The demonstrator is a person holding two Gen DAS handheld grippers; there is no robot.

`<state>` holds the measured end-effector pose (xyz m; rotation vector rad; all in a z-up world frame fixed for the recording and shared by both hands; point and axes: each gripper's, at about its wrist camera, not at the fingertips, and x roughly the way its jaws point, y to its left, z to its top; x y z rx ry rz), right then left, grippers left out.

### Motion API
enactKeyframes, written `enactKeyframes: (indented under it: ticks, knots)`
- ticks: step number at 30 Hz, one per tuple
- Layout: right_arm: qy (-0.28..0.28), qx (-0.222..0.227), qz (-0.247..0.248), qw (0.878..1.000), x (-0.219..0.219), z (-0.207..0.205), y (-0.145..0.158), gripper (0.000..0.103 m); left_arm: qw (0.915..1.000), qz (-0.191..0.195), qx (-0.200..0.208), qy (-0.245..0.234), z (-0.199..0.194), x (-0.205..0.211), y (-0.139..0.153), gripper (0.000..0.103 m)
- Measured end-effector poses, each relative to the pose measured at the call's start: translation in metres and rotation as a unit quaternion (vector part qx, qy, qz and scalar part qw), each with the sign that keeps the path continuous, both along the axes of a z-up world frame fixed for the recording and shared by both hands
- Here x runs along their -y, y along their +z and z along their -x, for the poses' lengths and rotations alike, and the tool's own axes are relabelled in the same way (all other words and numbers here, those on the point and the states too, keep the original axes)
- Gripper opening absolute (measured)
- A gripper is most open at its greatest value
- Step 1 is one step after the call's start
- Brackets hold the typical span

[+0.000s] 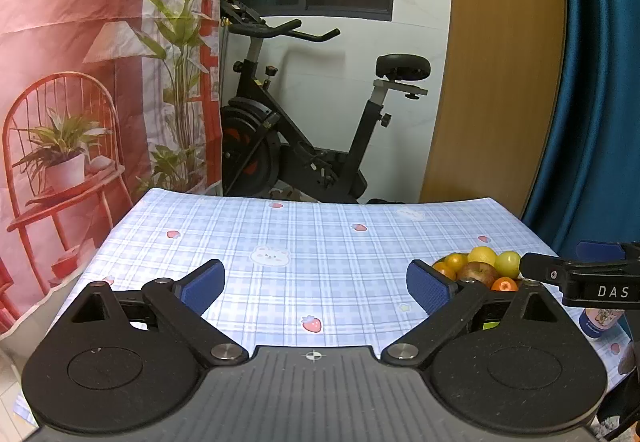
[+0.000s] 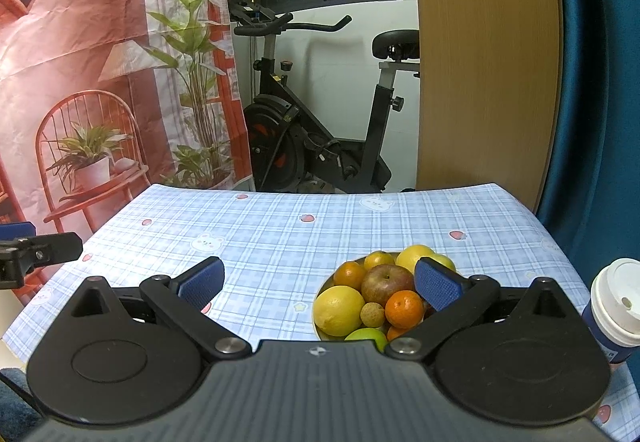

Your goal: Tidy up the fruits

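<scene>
Right tool [image 2: 318, 282] held wide open, nothing in it, just over the near rim of the fruit bowl [image 2: 320, 292]. Left tool [image 1: 316, 286] wide open too, over bare desk [image 1: 320, 234]. Fruits [image 2: 384, 282] all piled in the bowl, at 3 o'clock on the desk. Could be sorted already, or waiting to be spread out; hard to say.

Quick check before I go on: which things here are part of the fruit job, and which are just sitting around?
Part of the job:
fruit bowl
apple
big lemon
tangerine
left gripper and right gripper, both open and empty

Just sitting around:
lidded cup at the table's right edge
exercise bike behind the table
printed backdrop
</scene>
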<state>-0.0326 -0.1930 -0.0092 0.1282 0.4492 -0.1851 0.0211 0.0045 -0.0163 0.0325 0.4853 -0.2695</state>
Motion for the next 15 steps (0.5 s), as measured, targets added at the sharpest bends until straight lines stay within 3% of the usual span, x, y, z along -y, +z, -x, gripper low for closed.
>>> enactKeyframes:
  ticks: [15]
  knots:
    - [0.0, -0.001, 0.002, 1.0, 0.0002, -0.0014, -0.0004, 0.103, 1.0, 0.005, 0.0, 0.004, -0.0014, -0.0015, 0.0, 0.099]
